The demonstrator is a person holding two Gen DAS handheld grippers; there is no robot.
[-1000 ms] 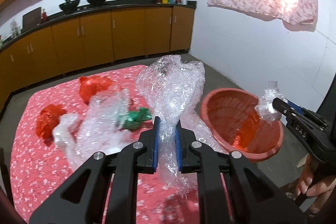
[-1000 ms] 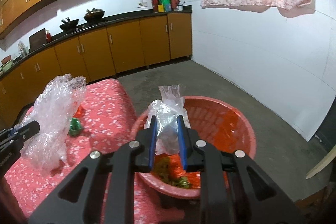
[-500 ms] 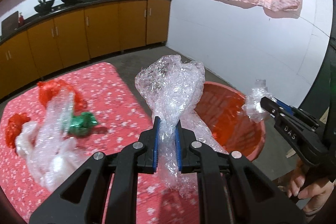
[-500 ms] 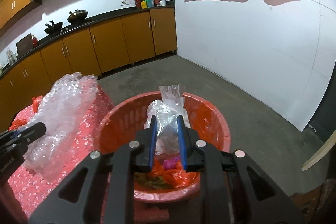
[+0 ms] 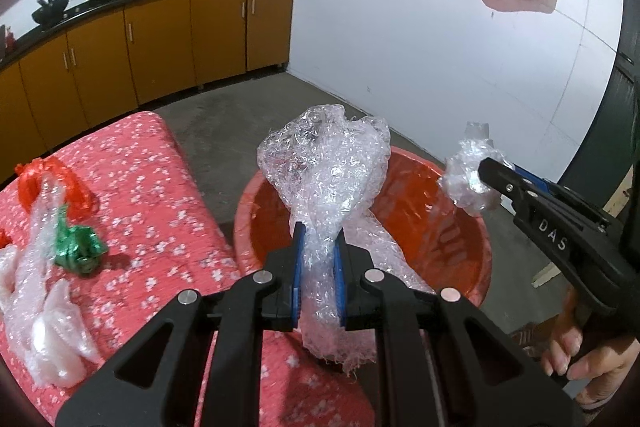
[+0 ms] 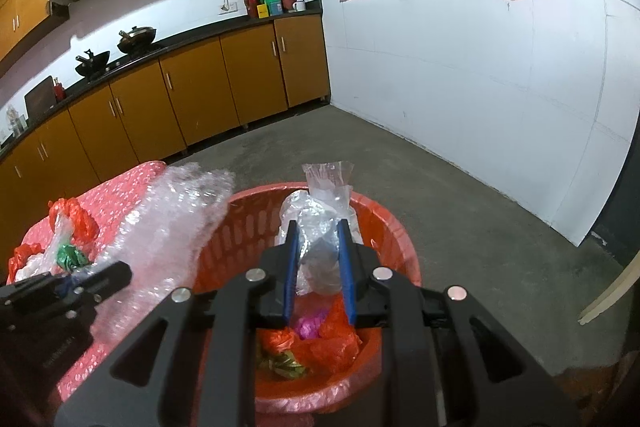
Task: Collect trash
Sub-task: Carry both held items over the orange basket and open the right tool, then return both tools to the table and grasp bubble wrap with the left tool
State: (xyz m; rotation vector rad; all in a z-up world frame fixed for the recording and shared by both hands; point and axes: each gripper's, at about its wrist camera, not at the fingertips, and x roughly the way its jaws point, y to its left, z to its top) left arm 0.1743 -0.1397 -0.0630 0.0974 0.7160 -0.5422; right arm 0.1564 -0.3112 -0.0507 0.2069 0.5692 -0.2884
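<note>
Left gripper [image 5: 317,259] clenched on bubble wrap [image 5: 332,179] and right gripper [image 6: 318,267] clenched on clear bag [image 6: 320,227], both above red basket [image 6: 396,227]

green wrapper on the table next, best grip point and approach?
Judgement: take the green wrapper across its raised crumpled middle, coming down from above. It lies low on the red tablecloth, so a side approach would likely snag the cloth. Its left edge touches the clear plastic pile and the red bag; enter from the bare right side.
</note>
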